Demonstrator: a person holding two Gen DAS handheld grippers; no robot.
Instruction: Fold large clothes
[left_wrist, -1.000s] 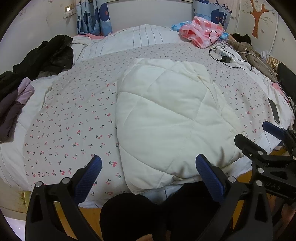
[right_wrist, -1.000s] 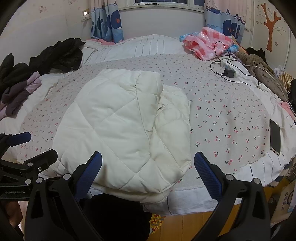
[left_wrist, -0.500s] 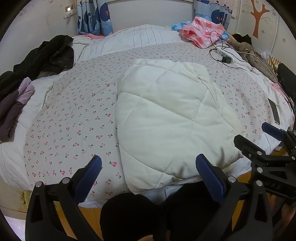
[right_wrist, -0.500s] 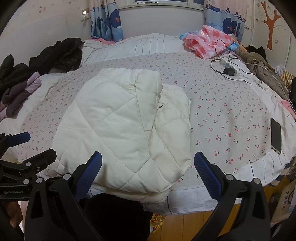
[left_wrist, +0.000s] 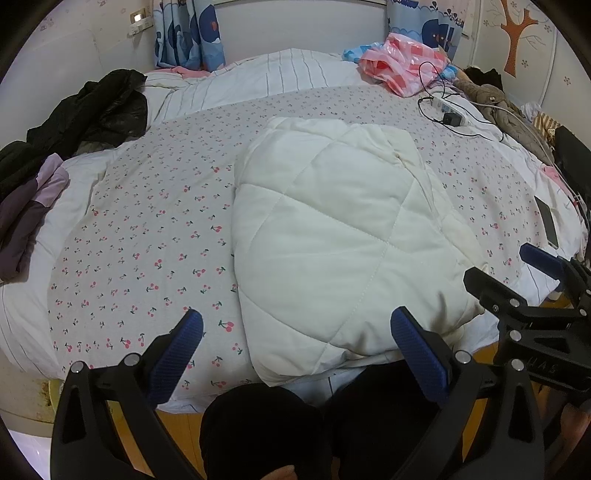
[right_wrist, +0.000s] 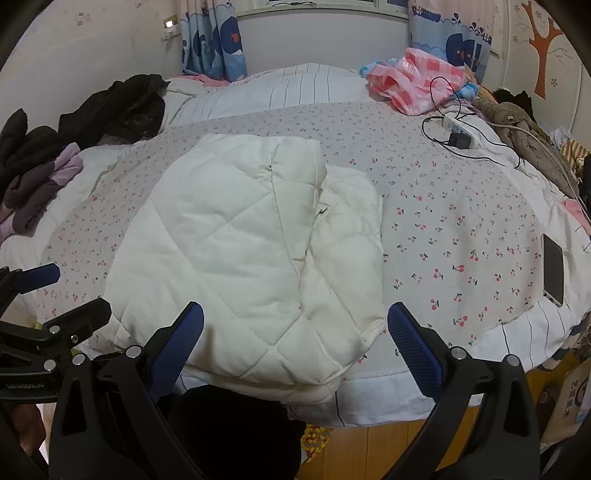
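Observation:
A cream quilted jacket (left_wrist: 340, 236) lies folded into a thick rectangle near the front edge of the bed; in the right wrist view the jacket (right_wrist: 243, 251) shows a sleeve or side panel folded over along its right side. My left gripper (left_wrist: 295, 343) is open, held back from the jacket's near edge, nothing between its blue pads. My right gripper (right_wrist: 295, 339) is open too, also short of the jacket's near edge. Each gripper shows in the other's view: the right gripper (left_wrist: 517, 280) at the right, the left gripper (right_wrist: 55, 291) at the left.
The bed (left_wrist: 140, 236) has a cherry-print cover. Dark clothes (left_wrist: 88, 110) and a purple garment (left_wrist: 33, 206) lie at its left. A pink plastic bag (right_wrist: 417, 81), a power strip with cables (right_wrist: 458, 129), a brown coat (right_wrist: 524, 136) and a phone (right_wrist: 553, 269) lie at its right. The person's dark trousers (left_wrist: 273, 424) are below.
Hardly anything has moved: both grippers stay open and in place, with a very slight drift of the views. The jacket lies as before.

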